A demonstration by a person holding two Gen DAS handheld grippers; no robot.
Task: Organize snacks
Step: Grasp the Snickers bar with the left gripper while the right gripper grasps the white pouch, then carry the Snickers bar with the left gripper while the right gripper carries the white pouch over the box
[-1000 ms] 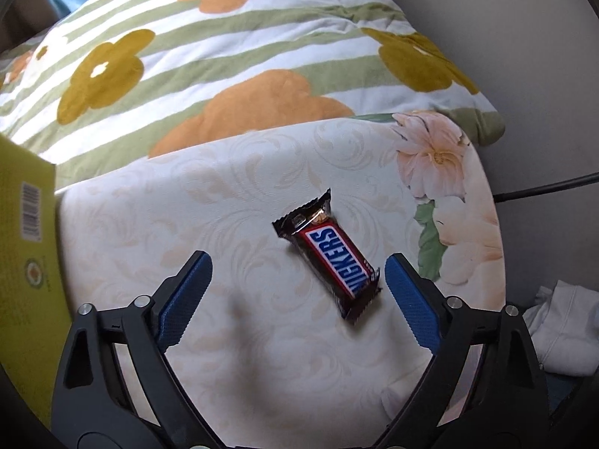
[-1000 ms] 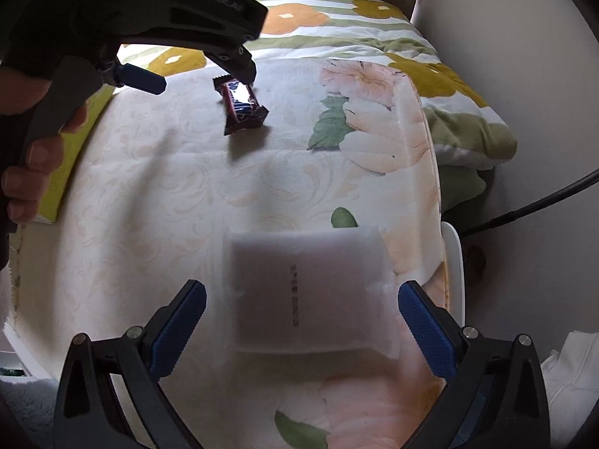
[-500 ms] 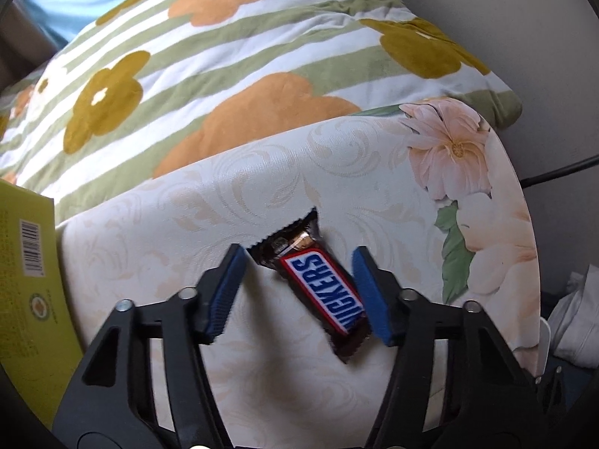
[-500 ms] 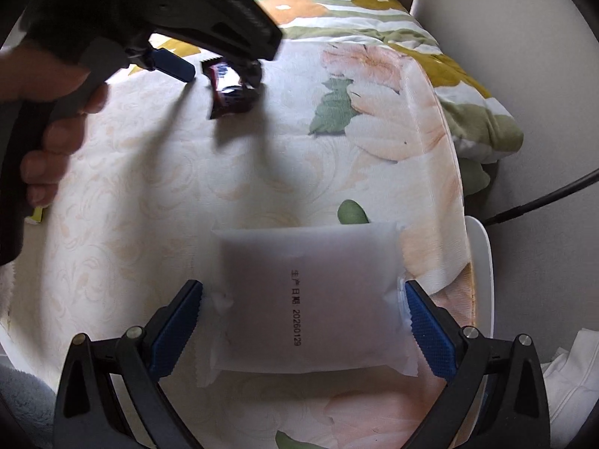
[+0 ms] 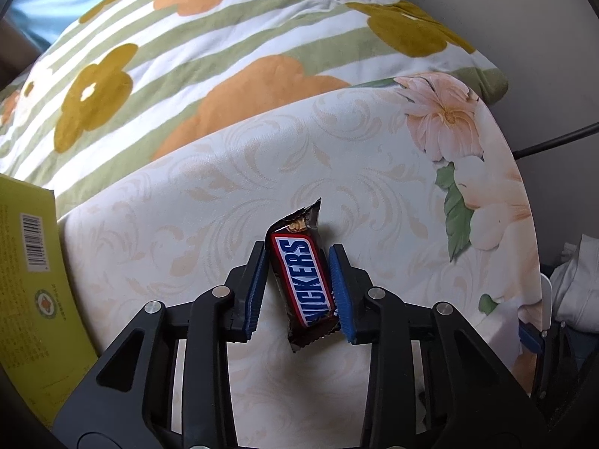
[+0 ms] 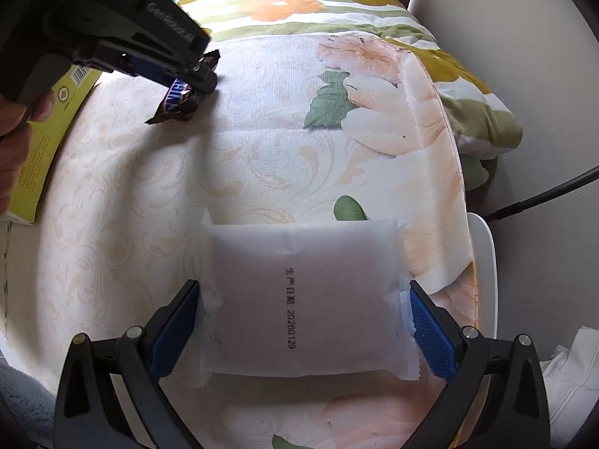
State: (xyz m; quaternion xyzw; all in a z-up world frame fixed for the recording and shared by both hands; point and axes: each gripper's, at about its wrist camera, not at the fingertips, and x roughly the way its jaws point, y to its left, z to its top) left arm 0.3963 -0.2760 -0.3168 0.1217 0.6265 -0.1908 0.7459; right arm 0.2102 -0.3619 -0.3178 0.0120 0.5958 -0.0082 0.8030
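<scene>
Left wrist view
Left gripper [image 5: 299, 284]: pointing down at the table; its blue pads [image 5: 338, 292] have just been closing and now pinch the bar by its long sides.
Bar [image 5: 301, 280]: a Snickers in a brown wrapper, label up, lying on the cloth between the pads; its crimped ends stick out past them.
Cloth [image 5: 194, 202]: cream with a faint scroll pattern and peach flowers at the right, covering the table.
Box [image 5: 26, 269]: yellow-green with a barcode, at the left edge of the cloth.
Quilt [image 5: 187, 60]: striped green and white with orange and mustard flowers, beyond the table.

Right wrist view
Right gripper [image 6: 303, 318]: fingers spread wide on either side of the packet; the pads stand right at its crimped edges, and I cannot tell whether they press.
Packet [image 6: 303, 299]: white, frosted, a printed date on it, lying flat near the table's near edge.
Left gripper [image 6: 187, 75]: at upper left, held by a hand [image 6: 15, 127], clamped on the bar [image 6: 176, 101], well apart from the packet.
</scene>
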